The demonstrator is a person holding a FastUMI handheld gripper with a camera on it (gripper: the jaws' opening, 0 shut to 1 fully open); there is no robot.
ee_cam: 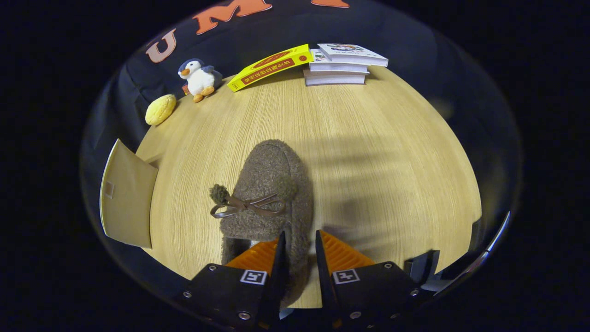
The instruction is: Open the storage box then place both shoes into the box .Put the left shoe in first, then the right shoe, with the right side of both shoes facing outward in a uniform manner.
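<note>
1. Our tongs (pixel 298 251) pinch the shoe's (pixel 267 193) heel-side wall, one finger inside, so it lifts without slipping.
2. Shoe's toe points ahead, resting on the desk (pixel 368 138).
3. Box flap (pixel 126 196) stands left of the tongs.

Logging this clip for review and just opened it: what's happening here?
The hand-held gripper is closed on the side wall of a fuzzy brown shoe at its opening, one finger inside and one outside. The shoe's toe points away across the wooden table. A tan box flap shows off to the left. A plush penguin and stacked books sit at the far edge.
</note>
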